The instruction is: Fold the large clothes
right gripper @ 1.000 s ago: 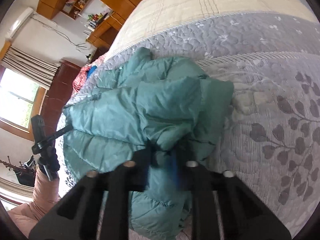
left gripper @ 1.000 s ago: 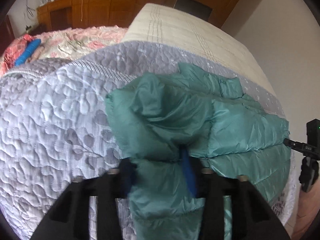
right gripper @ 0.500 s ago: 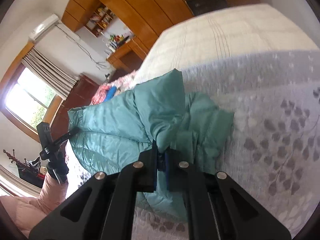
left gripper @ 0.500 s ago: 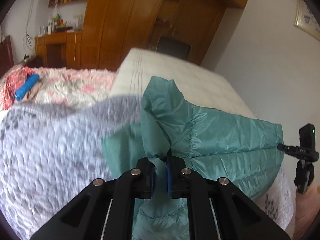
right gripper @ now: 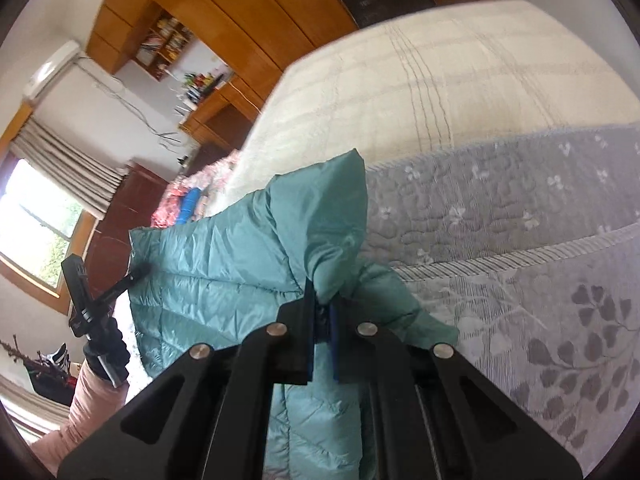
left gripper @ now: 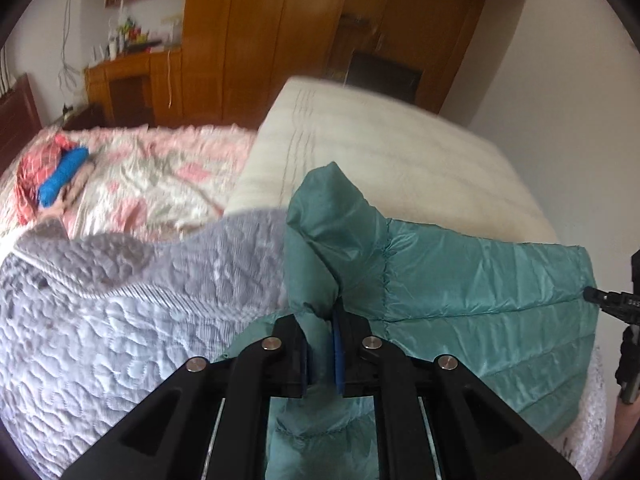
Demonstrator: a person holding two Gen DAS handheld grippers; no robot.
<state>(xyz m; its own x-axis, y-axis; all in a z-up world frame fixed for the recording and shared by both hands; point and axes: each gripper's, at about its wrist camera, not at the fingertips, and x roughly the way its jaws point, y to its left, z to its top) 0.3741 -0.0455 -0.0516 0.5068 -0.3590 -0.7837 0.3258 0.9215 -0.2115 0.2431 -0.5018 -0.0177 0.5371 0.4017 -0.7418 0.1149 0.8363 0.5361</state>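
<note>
A teal quilted puffer jacket (left gripper: 472,288) hangs stretched between my two grippers above the bed. My left gripper (left gripper: 322,344) is shut on a bunched corner of it. My right gripper (right gripper: 322,320) is shut on the opposite corner of the jacket (right gripper: 224,264). Each view shows the other gripper at the far end of the stretched edge: the right one at the right rim of the left wrist view (left gripper: 616,304), the left one at the left of the right wrist view (right gripper: 120,284). The jacket's lower part droops toward the quilt.
A grey-lilac quilted bedspread (left gripper: 100,320) covers the near bed, with a cream blanket (left gripper: 384,160) beyond. A pink floral quilt with a blue object (left gripper: 62,176) lies to the left. Wooden wardrobes (left gripper: 280,32) and a white wall stand behind.
Both grippers closed on the jacket's corners and lifted it off the bedspread. The jacket went from a crumpled heap to a stretched sheet held up between them.
</note>
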